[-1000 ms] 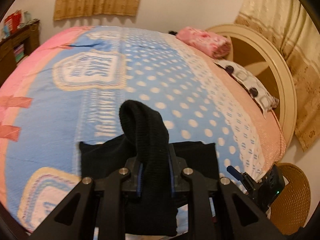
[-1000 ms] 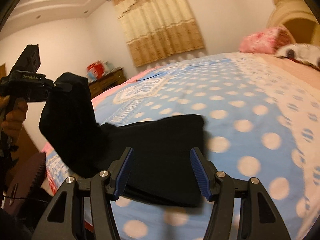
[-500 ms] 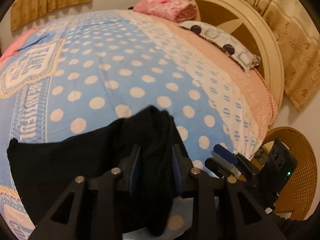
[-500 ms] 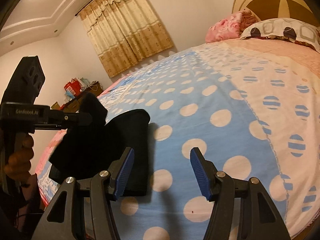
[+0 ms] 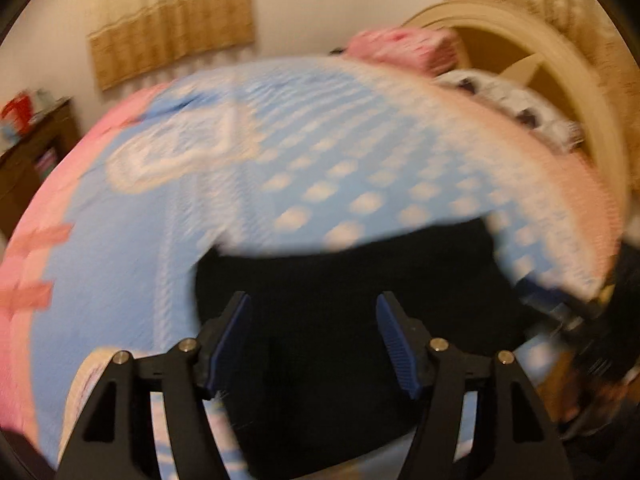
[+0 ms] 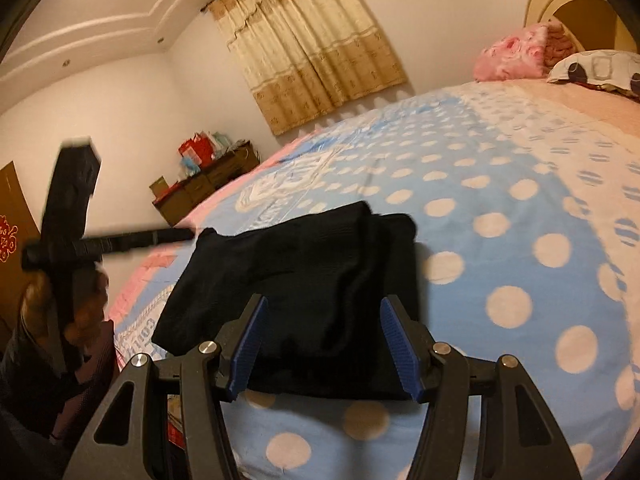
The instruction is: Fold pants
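Note:
The black pants lie folded in a flat stack on the blue polka-dot bedspread, near the bed's front edge. My right gripper stands open over the stack's near edge, and its blue pads do not press on the cloth. In the blurred left wrist view the pants spread dark beyond my left gripper. Its jaws are opening and nothing is clamped between them. The right wrist view shows the left gripper held by a hand at the left, its tips by the stack's far left corner.
A pink pillow and a patterned pillow lie by the cream headboard. A dark dresser with red and blue items stands by the far wall under a beige curtain.
The left gripper has let go of the raised fold of pants and its jaws have widened. The fold now lies flat on the stack. The right gripper's view has swung back over the pants.

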Demonstrator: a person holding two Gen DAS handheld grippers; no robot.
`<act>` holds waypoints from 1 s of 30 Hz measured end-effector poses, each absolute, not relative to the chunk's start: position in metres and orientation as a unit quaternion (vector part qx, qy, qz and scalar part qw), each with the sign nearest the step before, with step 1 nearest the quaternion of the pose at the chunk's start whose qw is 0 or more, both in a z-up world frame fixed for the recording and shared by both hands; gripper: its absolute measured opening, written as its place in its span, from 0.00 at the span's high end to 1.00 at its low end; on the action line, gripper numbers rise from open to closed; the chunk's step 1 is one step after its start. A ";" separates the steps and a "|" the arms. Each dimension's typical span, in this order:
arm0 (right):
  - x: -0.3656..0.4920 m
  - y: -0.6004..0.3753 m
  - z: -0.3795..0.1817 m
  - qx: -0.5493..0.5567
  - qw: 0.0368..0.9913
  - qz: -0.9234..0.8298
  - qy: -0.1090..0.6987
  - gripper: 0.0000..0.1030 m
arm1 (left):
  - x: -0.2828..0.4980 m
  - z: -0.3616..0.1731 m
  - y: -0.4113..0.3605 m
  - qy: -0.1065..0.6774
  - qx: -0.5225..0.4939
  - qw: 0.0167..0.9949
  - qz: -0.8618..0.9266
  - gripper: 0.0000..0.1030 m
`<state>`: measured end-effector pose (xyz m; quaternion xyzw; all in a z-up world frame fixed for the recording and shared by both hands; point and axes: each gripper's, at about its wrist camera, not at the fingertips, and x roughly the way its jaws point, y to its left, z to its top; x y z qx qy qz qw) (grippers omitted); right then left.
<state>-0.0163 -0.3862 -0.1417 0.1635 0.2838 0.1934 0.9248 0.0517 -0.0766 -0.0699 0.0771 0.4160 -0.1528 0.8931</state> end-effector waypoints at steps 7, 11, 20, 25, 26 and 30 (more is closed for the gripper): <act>0.002 -0.376 -0.152 0.131 0.915 0.174 0.339 0.86 | 0.041 -0.110 -0.052 0.439 0.061 0.885 -0.145 0.35; 0.000 -0.383 -0.144 0.131 0.917 0.174 0.333 0.88 | 0.043 -0.114 -0.053 0.439 0.042 0.885 -0.150 0.33; 0.010 -0.381 -0.152 0.101 0.917 0.153 0.355 0.92 | 0.045 -0.126 -0.050 0.425 0.029 0.893 -0.145 0.13; 0.006 -0.384 -0.119 0.067 0.932 0.129 0.331 0.62 | 0.047 -0.129 -0.041 0.437 0.004 0.888 -0.147 0.11; 0.007 -0.386 -0.107 0.072 0.936 0.134 0.317 0.54 | 0.047 -0.129 -0.040 0.438 0.002 0.887 -0.147 0.11; 0.029 -0.369 -0.076 0.069 0.937 0.180 0.292 0.40 | 0.042 -0.126 -0.037 0.439 0.005 0.887 -0.144 0.11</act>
